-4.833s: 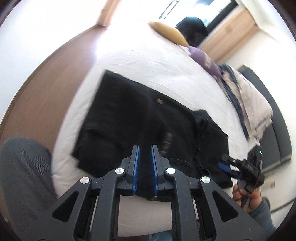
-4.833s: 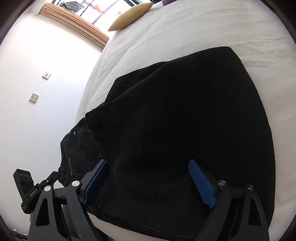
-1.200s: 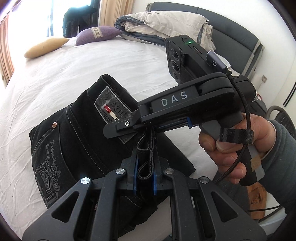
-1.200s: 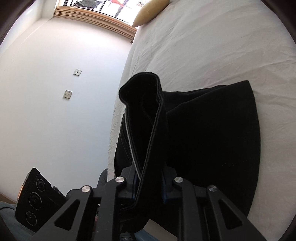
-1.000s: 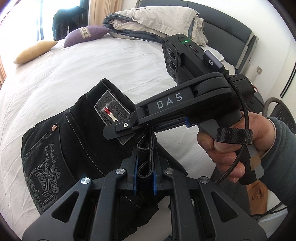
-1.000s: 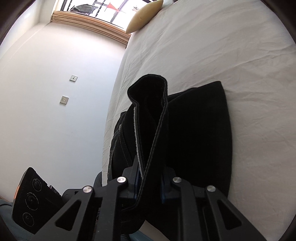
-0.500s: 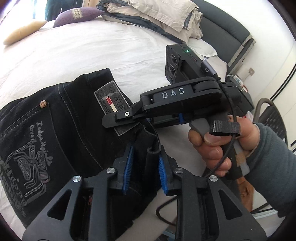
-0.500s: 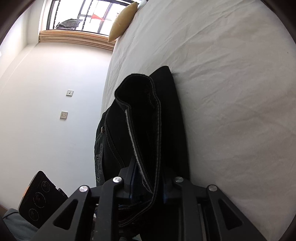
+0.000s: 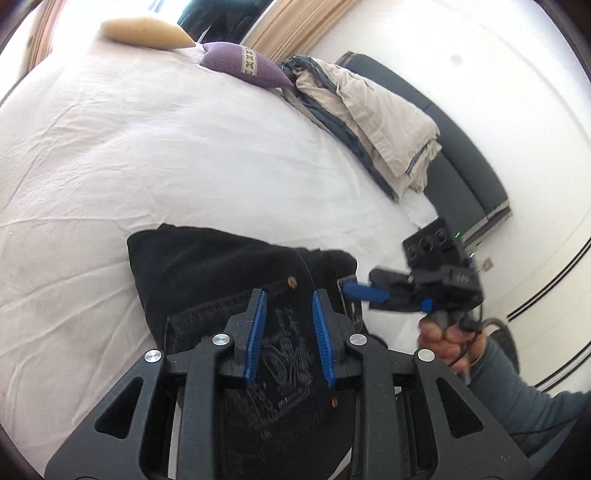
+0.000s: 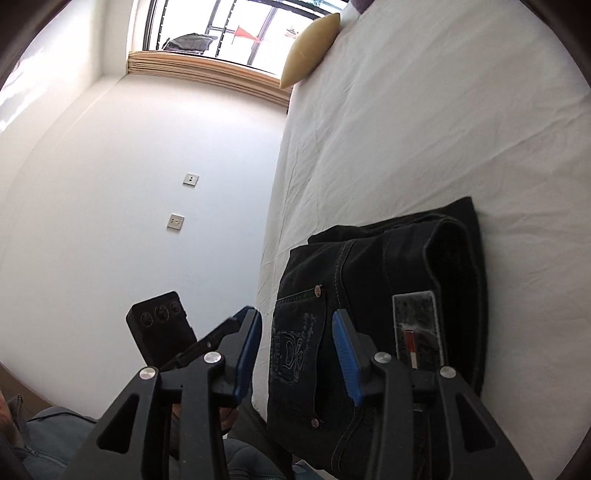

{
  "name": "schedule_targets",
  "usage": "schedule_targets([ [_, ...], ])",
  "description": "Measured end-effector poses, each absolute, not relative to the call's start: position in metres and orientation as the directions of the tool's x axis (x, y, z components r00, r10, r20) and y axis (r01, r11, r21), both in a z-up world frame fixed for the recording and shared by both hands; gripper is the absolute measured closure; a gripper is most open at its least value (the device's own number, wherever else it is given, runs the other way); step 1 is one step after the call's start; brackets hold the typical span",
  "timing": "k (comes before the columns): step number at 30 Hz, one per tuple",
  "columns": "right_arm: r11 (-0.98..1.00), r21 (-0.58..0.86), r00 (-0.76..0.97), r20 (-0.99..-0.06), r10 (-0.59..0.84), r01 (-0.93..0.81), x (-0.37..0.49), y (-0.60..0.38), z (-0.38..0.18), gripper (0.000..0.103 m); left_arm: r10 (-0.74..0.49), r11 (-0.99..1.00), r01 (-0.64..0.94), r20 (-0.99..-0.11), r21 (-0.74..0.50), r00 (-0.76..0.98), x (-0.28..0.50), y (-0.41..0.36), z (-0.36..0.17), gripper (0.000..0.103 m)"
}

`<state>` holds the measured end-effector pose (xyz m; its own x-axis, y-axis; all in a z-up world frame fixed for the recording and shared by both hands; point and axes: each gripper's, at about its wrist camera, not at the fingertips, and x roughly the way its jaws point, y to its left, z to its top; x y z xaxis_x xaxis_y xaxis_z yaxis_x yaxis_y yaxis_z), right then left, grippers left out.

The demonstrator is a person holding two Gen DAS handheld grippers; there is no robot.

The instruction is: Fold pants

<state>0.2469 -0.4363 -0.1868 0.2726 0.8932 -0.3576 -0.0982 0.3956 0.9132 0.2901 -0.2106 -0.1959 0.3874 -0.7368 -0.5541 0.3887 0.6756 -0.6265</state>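
The black pants (image 9: pixel 221 273) lie folded into a compact bundle near the front edge of the white bed (image 9: pixel 147 147). A back pocket with embroidery faces up. In the right wrist view the pants (image 10: pixel 388 295) show a waist label and the pocket. My left gripper (image 9: pixel 287 332) is open and empty just above the pocket. My right gripper (image 10: pixel 297 354) is open and empty over the bundle's left edge. It also shows in the left wrist view (image 9: pixel 369 293), held in a hand to the right of the pants.
A folded beige and grey duvet (image 9: pixel 369 110) lies at the far right of the bed by a dark headboard (image 9: pixel 461 177). A purple pillow (image 9: pixel 240 66) and a yellow pillow (image 9: pixel 144 31) lie at the far end. A white wall with sockets (image 10: pixel 177 221) stands left of the bed.
Both grippers have opened and let go of the pants, which now lie folded on the bed. Both grippers have drawn back, and the right one has moved away to the right.
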Motion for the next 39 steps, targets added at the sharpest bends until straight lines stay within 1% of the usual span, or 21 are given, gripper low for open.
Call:
schedule_targets([
  [1, 0.4, 0.915, 0.268, -0.371, 0.889, -0.06, 0.25, -0.441, -0.2, 0.06, -0.757, 0.652, 0.377, -0.533, -0.658, 0.378, 0.305, -0.201, -0.198, 0.078],
  [2, 0.387, 0.922, 0.264, -0.367, 0.892, -0.025, 0.252, -0.446, -0.214, 0.065, -0.777, 0.627, 0.368, -0.518, -0.687, 0.357, 0.318, -0.198, -0.204, 0.078],
  [3, 0.38, 0.925, 0.271, -0.366, 0.89, 0.002, 0.252, -0.452, -0.223, 0.073, -0.792, 0.609, 0.365, -0.514, -0.704, 0.33, 0.329, -0.195, -0.21, 0.078],
  [4, 0.38, 0.925, 0.279, -0.373, 0.885, 0.031, 0.252, -0.456, -0.229, 0.093, -0.796, 0.605, 0.364, -0.521, -0.708, 0.309, 0.336, -0.189, -0.214, 0.078],
  [5, 0.381, 0.923, 0.286, -0.379, 0.88, 0.051, 0.25, -0.459, -0.234, 0.102, -0.799, 0.601, 0.357, -0.528, -0.715, 0.287, 0.339, -0.186, -0.222, 0.078],
  [7, 0.383, 0.922, 0.289, -0.382, 0.878, 0.055, 0.244, -0.461, -0.235, 0.103, -0.828, 0.561, 0.346, -0.508, -0.752, 0.238, 0.335, -0.183, -0.242, 0.078],
  [9, 0.39, 0.919, 0.286, -0.39, 0.875, 0.059, 0.237, -0.461, -0.234, 0.103, -0.835, 0.55, 0.353, -0.5, -0.757, 0.227, 0.32, -0.182, -0.255, 0.078],
  [12, 0.408, 0.911, 0.264, -0.408, 0.874, 0.058, 0.226, -0.457, -0.233, 0.103, -0.857, 0.515, 0.363, -0.465, -0.776, 0.223, 0.294, -0.176, -0.266, 0.078],
  [17, 0.442, 0.895, 0.255, -0.442, 0.86, 0.06, 0.205, -0.457, -0.23, 0.102, -0.861, 0.509, 0.373, -0.469, -0.776, 0.199, 0.265, -0.182, -0.271, 0.079],
  [20, 0.452, 0.89, 0.261, -0.452, 0.853, 0.061, 0.185, -0.462, -0.232, 0.096, -0.851, 0.522, 0.395, -0.494, -0.756, 0.178, 0.254, -0.192, -0.266, 0.078],
  [24, 0.458, 0.886, 0.304, -0.456, 0.836, 0.07, 0.162, -0.47, -0.226, 0.095, -0.841, 0.533, 0.413, -0.517, -0.738, 0.161, 0.237, -0.196, -0.263, 0.078],
  [25, 0.46, 0.885, 0.316, -0.456, 0.832, 0.066, 0.156, -0.472, -0.221, 0.089, -0.839, 0.532, 0.417, -0.523, -0.737, 0.147, 0.234, -0.2, -0.261, 0.078],
  [26, 0.462, 0.885, 0.33, -0.453, 0.828, 0.056, 0.151, -0.474, -0.215, 0.075, -0.834, 0.537, 0.428, -0.533, -0.727, 0.141, 0.231, -0.204, -0.257, 0.078],
  [27, 0.47, 0.882, 0.345, -0.454, 0.821, 0.04, 0.146, -0.477, -0.207, 0.066, -0.829, 0.539, 0.448, -0.543, -0.713, 0.133, 0.226, -0.205, -0.253, 0.078],
  [28, 0.489, 0.872, 0.359, -0.464, 0.81, 0.024, 0.141, -0.479, -0.198, 0.049, -0.826, 0.537, 0.463, -0.551, -0.705, 0.119, 0.221, -0.207, -0.249, 0.078],
  [29, 0.512, 0.859, 0.373, -0.479, 0.795, 0.01, 0.138, -0.482, -0.19, 0.037, -0.82, 0.539, 0.472, -0.563, -0.698, 0.103, 0.217, -0.207, -0.247, 0.078],
  [31, 0.559, 0.829, 0.403, -0.514, 0.757, 0.007, 0.138, -0.49, -0.178, 0.03, -0.799, 0.564, 0.473, -0.592, -0.677, 0.105, 0.217, -0.207, -0.247, 0.078],
  [33, 0.571, 0.821, 0.424, -0.522, 0.74, 0.014, 0.145, -0.499, -0.175, 0.03, -0.776, 0.61, 0.436, -0.611, -0.662, 0.157, 0.227, -0.2, -0.25, 0.078],
  [36, 0.584, 0.811, 0.43, -0.54, 0.723, 0.037, 0.167, -0.504, -0.181, 0.03, -0.75, 0.66, 0.324, -0.619, -0.678, 0.232, 0.255, -0.184, -0.26, 0.077],
  [37, 0.584, 0.81, 0.42, -0.546, 0.725, 0.044, 0.174, -0.505, -0.187, 0.03, -0.746, 0.666, 0.292, -0.616, -0.687, 0.252, 0.265, -0.182, -0.263, 0.073],
  [39, 0.589, 0.806, 0.386, -0.561, 0.732, 0.054, 0.19, -0.499, -0.198, 0.03, -0.741, 0.67, 0.251, -0.613, -0.698, 0.273, 0.28, -0.178, -0.268, 0.049],
])
